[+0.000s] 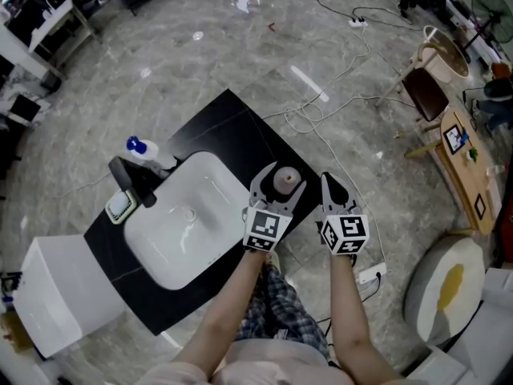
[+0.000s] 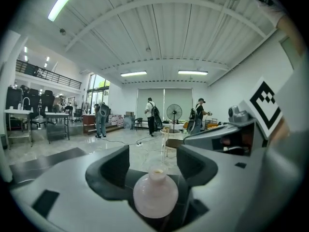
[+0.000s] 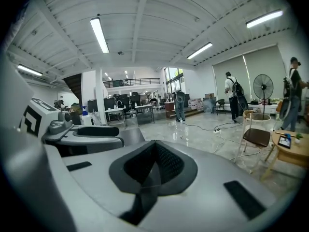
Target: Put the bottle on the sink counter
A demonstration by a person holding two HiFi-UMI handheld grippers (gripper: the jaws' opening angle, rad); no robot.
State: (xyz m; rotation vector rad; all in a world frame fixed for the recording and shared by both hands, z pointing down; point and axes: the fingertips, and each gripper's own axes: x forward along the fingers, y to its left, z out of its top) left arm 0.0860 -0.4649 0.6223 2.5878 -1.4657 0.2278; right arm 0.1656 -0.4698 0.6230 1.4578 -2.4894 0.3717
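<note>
A pale pink round-bodied bottle (image 1: 286, 181) stands upright at the right end of the black sink counter (image 1: 216, 127). My left gripper (image 1: 282, 176) is open, with one jaw on either side of the bottle. In the left gripper view the bottle (image 2: 155, 195) sits low between the dark fingers (image 2: 112, 170), and a gap shows on each side of it. My right gripper (image 1: 330, 186) hangs just right of the counter's corner, over the floor. Its jaws meet in the right gripper view, so the right gripper (image 3: 153, 151) is shut and holds nothing.
A white basin (image 1: 188, 215) fills the counter's middle, with a black faucet (image 1: 132, 179), a blue-capped spray bottle (image 1: 141, 147) and a green-rimmed dish (image 1: 120, 207) behind it. A white cabinet (image 1: 60, 295) stands left. Cables and a power strip (image 1: 372, 275) lie on the floor to the right.
</note>
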